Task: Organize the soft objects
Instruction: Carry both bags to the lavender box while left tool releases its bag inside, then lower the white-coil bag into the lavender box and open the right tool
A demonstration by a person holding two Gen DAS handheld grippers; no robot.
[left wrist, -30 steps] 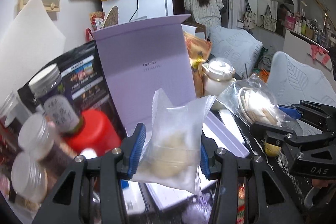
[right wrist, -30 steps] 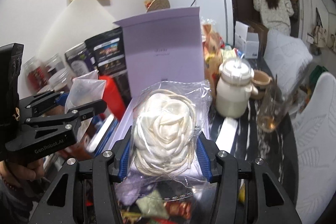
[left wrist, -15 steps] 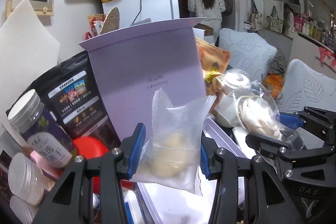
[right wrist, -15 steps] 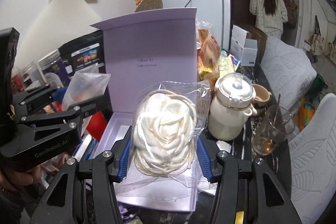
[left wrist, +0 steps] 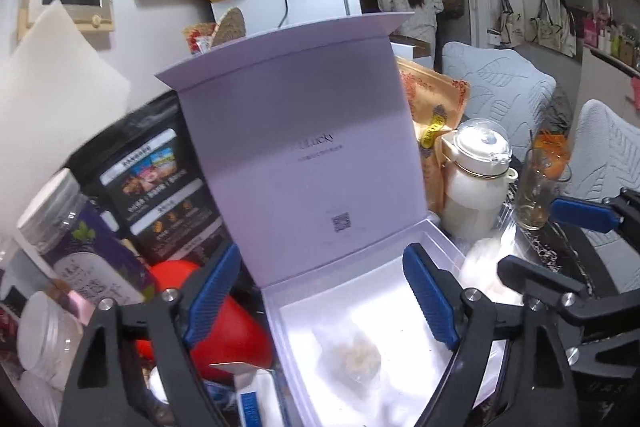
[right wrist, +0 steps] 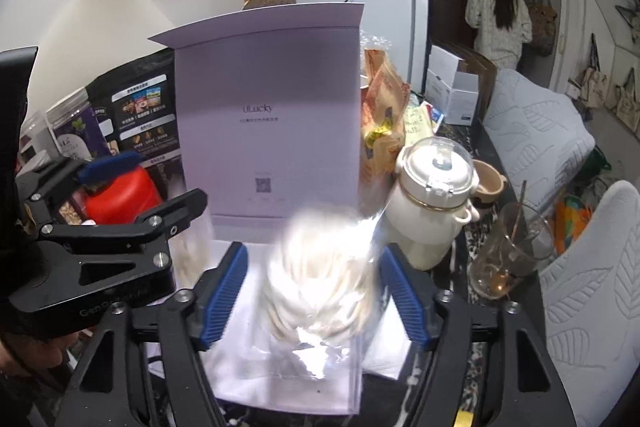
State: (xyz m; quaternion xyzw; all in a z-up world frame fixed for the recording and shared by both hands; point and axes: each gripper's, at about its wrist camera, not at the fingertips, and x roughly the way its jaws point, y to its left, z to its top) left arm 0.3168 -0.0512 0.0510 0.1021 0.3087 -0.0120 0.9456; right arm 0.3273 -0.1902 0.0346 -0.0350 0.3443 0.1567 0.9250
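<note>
An open white box (left wrist: 360, 291) with an upright lavender lid (left wrist: 304, 155) lies in front of both grippers. My left gripper (left wrist: 322, 251) hovers over it, jaws opening, nothing between the pads. A small clear bag with a yellowish soft lump (left wrist: 352, 359) lies on the box floor beneath it. My right gripper (right wrist: 316, 251) is over the same box (right wrist: 236, 359), jaws opening. A clear bag holding a white coiled soft thing (right wrist: 320, 275) sits blurred between its blue pads, which stand apart from it. The left gripper (right wrist: 156, 183) shows at the left of the right wrist view.
A white lidded pot (right wrist: 432, 203) and a drinking glass (right wrist: 508, 251) stand right of the box. A red container (left wrist: 236, 331), black snack pouches (left wrist: 156, 187) and plastic jars (left wrist: 80, 243) crowd its left. A person (right wrist: 500, 19) stands at the far doorway.
Both grippers moved in over the box and opened. The small bag dropped from the left gripper into the box. The white coil bag has slipped lower between the right pads.
</note>
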